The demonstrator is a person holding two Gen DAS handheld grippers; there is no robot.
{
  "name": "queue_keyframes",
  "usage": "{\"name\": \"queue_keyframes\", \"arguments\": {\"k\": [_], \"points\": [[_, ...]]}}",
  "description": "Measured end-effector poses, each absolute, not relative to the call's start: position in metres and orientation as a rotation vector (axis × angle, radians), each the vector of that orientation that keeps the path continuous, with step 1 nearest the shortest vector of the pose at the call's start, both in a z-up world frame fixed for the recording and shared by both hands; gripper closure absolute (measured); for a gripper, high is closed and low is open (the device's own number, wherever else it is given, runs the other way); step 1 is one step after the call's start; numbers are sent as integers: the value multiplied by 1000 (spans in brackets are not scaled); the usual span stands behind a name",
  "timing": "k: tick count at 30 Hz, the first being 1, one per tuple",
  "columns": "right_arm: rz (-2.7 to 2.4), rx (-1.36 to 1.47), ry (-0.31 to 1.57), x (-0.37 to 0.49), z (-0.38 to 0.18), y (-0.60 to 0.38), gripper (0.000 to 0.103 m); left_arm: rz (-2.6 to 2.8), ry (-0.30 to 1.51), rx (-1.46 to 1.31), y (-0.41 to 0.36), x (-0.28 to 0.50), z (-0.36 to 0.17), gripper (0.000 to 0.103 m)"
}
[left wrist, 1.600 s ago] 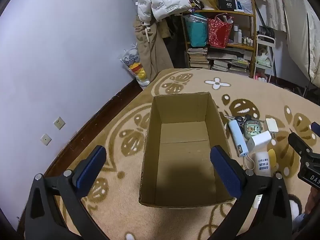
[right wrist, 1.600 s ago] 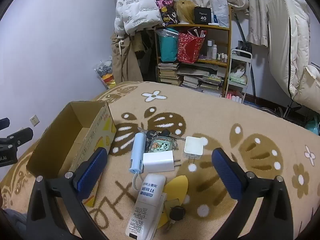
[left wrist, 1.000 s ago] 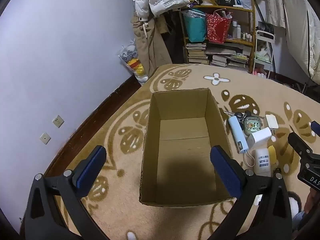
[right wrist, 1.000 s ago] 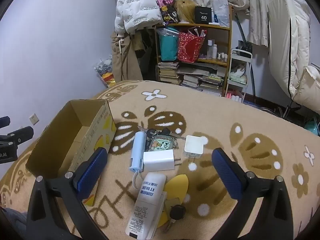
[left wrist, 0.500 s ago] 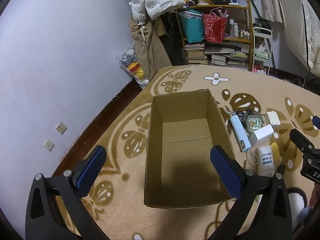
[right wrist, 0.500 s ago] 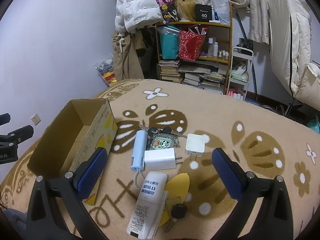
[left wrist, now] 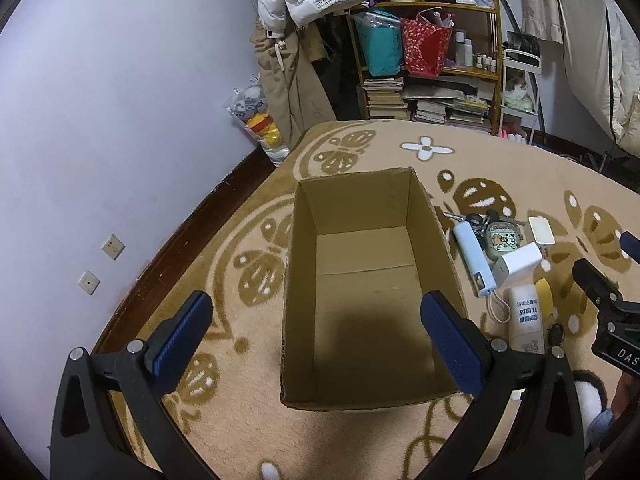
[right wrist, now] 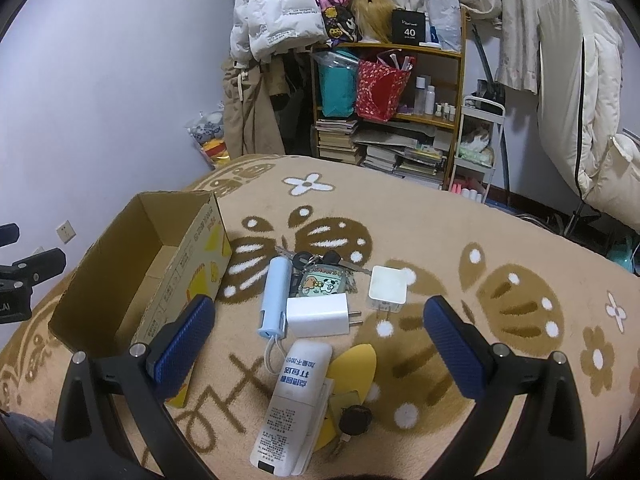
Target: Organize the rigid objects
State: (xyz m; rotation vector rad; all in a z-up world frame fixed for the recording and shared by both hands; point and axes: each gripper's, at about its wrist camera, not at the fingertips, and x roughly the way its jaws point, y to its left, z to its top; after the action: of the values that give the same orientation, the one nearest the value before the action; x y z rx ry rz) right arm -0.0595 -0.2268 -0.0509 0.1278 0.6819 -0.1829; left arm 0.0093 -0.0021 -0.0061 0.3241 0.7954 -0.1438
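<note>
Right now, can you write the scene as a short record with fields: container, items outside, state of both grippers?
container: cardboard box, open top, nothing inside
surface: patterned rug
items outside: blue power bank, white plug charger, square white adapter, keys with cartoon case, white tube, yellow card
left gripper: open, above the box
right gripper: open, above the items

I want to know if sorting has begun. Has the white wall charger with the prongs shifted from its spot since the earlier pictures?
No. The white wall charger still lies against the light blue power bank, prongs toward the square white charger, as earlier.
</note>
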Motion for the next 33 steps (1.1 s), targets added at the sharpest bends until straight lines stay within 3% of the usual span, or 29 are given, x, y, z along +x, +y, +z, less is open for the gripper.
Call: {"name": "queue_keyframes", "arguments": {"k": [33], "points": [[-160, 96, 657, -57, -42, -219, 0, -129, 809, 373, -2, 10, -5, 0]]}}
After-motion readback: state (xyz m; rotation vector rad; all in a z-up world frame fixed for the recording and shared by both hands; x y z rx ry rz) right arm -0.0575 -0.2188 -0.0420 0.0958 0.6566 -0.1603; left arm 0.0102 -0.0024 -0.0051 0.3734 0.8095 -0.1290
